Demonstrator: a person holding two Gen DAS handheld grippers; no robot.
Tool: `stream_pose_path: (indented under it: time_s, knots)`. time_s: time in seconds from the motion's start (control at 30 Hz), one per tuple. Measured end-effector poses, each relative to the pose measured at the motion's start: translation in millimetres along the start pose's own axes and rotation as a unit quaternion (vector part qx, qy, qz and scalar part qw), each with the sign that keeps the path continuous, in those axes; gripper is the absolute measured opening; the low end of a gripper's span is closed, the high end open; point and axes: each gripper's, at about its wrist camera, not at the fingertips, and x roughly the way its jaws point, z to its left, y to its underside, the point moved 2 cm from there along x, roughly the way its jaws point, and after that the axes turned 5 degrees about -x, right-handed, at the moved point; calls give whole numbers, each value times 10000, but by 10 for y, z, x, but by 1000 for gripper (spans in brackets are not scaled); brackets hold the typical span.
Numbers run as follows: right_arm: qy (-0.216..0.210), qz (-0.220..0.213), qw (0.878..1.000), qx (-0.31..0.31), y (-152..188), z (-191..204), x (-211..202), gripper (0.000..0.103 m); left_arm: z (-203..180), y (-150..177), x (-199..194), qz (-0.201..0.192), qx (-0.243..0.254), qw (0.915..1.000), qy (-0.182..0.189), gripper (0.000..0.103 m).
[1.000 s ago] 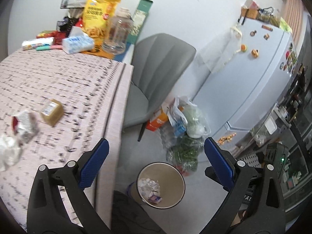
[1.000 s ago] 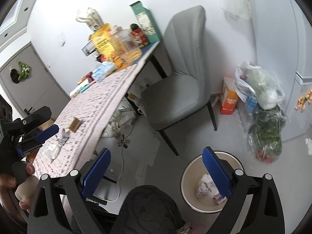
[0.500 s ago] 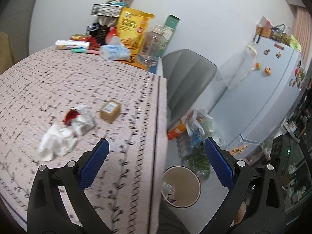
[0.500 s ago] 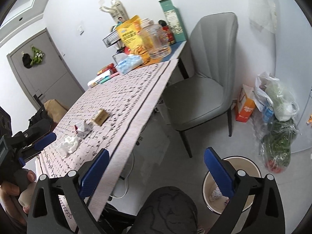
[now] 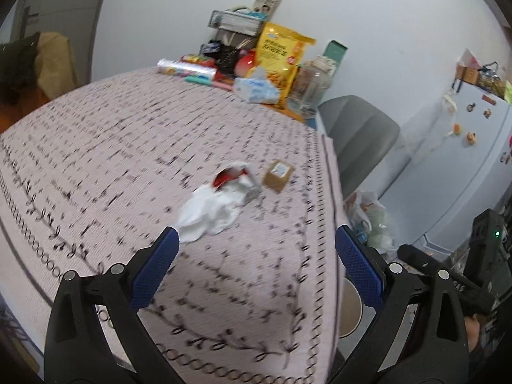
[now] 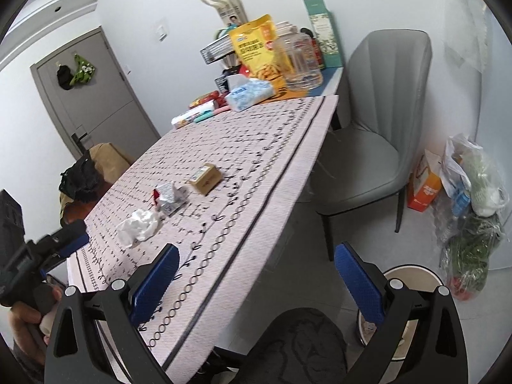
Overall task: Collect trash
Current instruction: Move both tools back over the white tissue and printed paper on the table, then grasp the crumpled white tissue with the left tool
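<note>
Three bits of trash lie on the patterned tablecloth (image 5: 96, 160): a crumpled white tissue (image 5: 208, 212), a torn red-and-silver wrapper (image 5: 235, 180) and a small brown box (image 5: 277, 176). They also show in the right wrist view: the tissue (image 6: 139, 225), the wrapper (image 6: 168, 198), the box (image 6: 204, 177). My left gripper (image 5: 256, 272) is open and empty, above the table just short of the tissue. My right gripper (image 6: 256, 283) is open and empty, over the table's near edge. The beige bin (image 6: 412, 275) stands on the floor at the right, with some trash inside.
Snack bag (image 5: 281, 60), tissue pack (image 5: 256, 89), glass jar (image 5: 312, 84) and other groceries crowd the table's far end. A grey chair (image 6: 377, 134) stands beside the table. Plastic bags (image 6: 473, 198) and an orange carton (image 6: 425, 185) sit on the floor by the fridge (image 5: 473, 166).
My left gripper has swung from over the bin to above the table, facing the trash. My right gripper has also turned toward the table. Both stay open.
</note>
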Motion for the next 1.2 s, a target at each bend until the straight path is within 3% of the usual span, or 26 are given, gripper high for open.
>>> stream_pose_path:
  time_s: [0.5,0.7,0.77,0.8,0.9,0.93,1.03,1.13,1.2]
  knots:
    - [-66,53,9998,-185,29,104,146,95,243,-97,480,280,-92,9985,-462,96]
    - [-64,147,9996,-240,-11,134,274,94,243,-185,713,334,-71,9975,-611,85]
    - [-62,160,9994,-300,-40,173,317,94,248,-190,762,364,-57,9973,-638,79]
    - [-57,166,9993,-331,-58,197,340,94,262,-189,797,414,-67,9969,-661,71]
    - [-69,199,9991,-375,-109,259,404,92,370,-170,872,627,-303,9957,-610,29]
    - [-76,212,9989,-402,-128,286,423,92,398,-171,872,626,-348,9957,-591,23]
    - [-124,224,9982,-546,-206,394,488,90,463,-177,772,460,-342,9960,-687,13]
    - [-276,296,9965,-734,-295,546,604,85,547,-205,690,385,-436,9960,-683,12]
    - [-388,391,9951,-827,-339,639,693,77,616,-222,605,287,-513,9958,-708,12]
